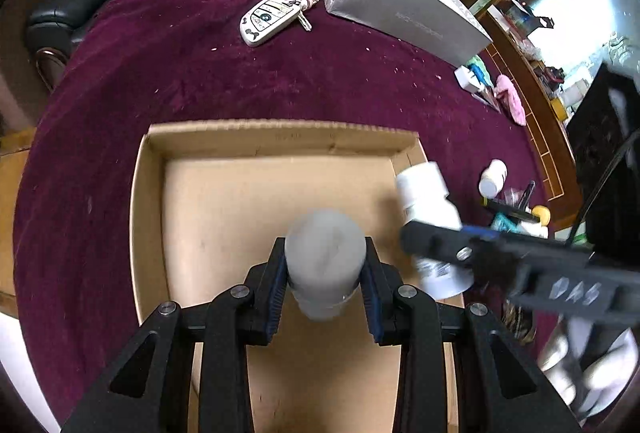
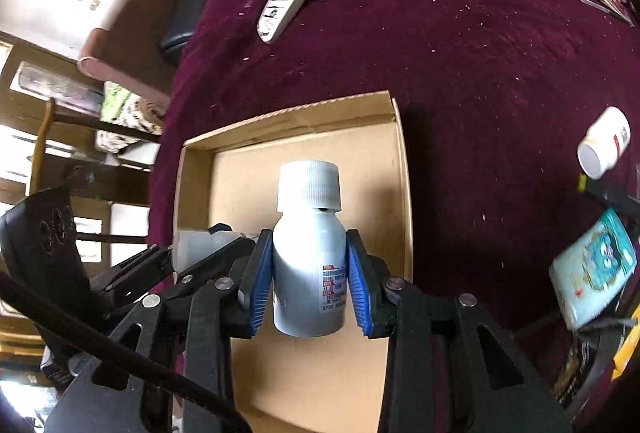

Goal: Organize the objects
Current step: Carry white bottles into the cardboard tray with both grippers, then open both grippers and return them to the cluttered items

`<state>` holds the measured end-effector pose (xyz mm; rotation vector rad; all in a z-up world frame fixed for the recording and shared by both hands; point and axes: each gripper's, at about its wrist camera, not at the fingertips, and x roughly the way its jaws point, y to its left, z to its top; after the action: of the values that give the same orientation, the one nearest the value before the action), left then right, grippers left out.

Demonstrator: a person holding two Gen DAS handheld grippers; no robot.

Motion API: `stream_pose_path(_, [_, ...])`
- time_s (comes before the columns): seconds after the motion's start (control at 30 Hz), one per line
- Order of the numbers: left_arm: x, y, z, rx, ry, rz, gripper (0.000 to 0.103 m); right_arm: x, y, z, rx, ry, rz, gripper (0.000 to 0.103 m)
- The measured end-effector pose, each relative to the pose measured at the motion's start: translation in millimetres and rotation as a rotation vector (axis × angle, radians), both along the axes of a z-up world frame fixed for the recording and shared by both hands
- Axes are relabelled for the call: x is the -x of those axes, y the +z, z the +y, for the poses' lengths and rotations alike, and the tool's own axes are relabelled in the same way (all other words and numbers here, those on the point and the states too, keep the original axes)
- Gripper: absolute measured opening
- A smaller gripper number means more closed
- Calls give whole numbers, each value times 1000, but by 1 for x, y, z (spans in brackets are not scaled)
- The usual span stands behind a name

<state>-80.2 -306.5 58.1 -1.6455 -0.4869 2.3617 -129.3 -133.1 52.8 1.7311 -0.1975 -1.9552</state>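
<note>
While both bottles hang over the cardboard tray point(image 2: 404, 169), we should lower them gently: our left gripper point(image 1: 325, 269) clamps the grey bottle point(image 1: 325, 257), our right gripper point(image 2: 310, 273) the white medicine bottle point(image 2: 308, 253). Set them apart on the floor of the tray, then loosen.

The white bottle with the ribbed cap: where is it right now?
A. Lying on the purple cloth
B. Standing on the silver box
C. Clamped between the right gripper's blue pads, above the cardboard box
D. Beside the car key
C: the white bottle sits between the right gripper pads, over the cardboard box.
</note>
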Motion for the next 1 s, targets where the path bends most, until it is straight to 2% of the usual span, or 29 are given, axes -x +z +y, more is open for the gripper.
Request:
stream_pose_path(0.13, [20, -9, -5, -33, 2, -32, 29, 11, -8, -6, -54, -24, 15, 33])
stream_pose_path(0.33, [33, -27, -3, -57, 24, -75, 29, 20, -21, -2, -71, -68, 2, 33])
stream_pose_path(0.6, [38, -30, -9, -71, 97, -50, 29, 26, -23, 2, -44, -89, -4, 33])
stream_pose_path(0.67, [36, -31, -13, -113, 117, -50, 31, 26, -25, 3, -35, -96, -8, 32])
stream_pose_path(0.73, [35, -34, -20, -195, 141, -55, 39, 26, -25, 3, -32, -98, -10, 33])
stream_pose_path(0.77, [34, -35, -23, -226, 148, -52, 47, 26, -26, 2, -32, -97, -12, 33])
stream_pose_path(0.8, [33, -34, -25, -253, 155, -46, 50, 27, -26, 2, -30, -96, -15, 34])
stream_pose_path(1.0, [20, -23, -35, -387, 174, -19, 56, 25, -16, 5, -2, -116, -6, 39])
